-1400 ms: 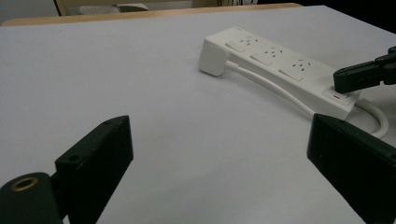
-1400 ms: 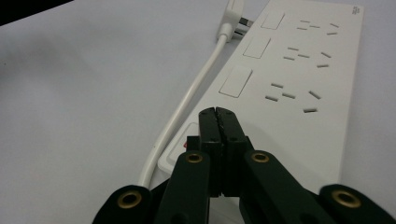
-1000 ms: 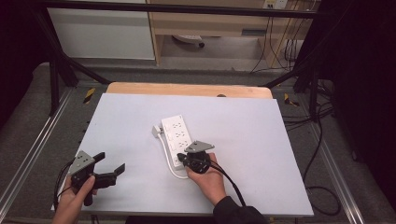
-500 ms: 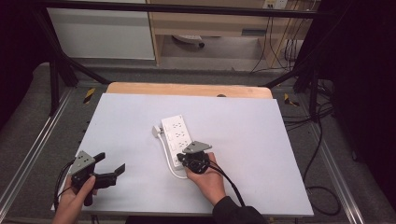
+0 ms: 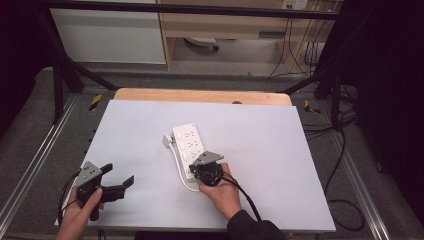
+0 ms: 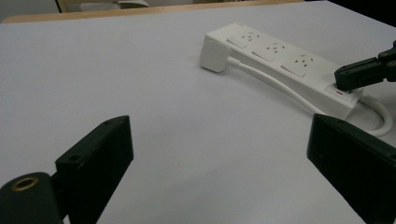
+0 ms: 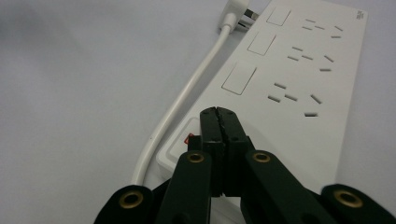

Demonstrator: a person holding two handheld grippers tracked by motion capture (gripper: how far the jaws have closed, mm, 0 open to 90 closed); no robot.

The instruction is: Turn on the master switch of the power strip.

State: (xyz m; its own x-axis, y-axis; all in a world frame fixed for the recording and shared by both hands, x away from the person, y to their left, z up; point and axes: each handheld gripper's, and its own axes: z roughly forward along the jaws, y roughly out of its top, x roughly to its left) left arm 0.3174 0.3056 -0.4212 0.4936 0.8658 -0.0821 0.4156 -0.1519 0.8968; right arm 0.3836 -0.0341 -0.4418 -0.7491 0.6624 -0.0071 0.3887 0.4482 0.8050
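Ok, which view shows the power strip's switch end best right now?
The right gripper view: the power strip is close up, shut right gripper tips at its switch. The left gripper view shows that end side-on, farther off. The high view has it small, mostly under the gripper.

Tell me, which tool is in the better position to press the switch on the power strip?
The right tool. Its shut jaws already rest on the near end of the power strip, beside the switch with its red light. The left tool is open and sits apart, near the table's left corner.
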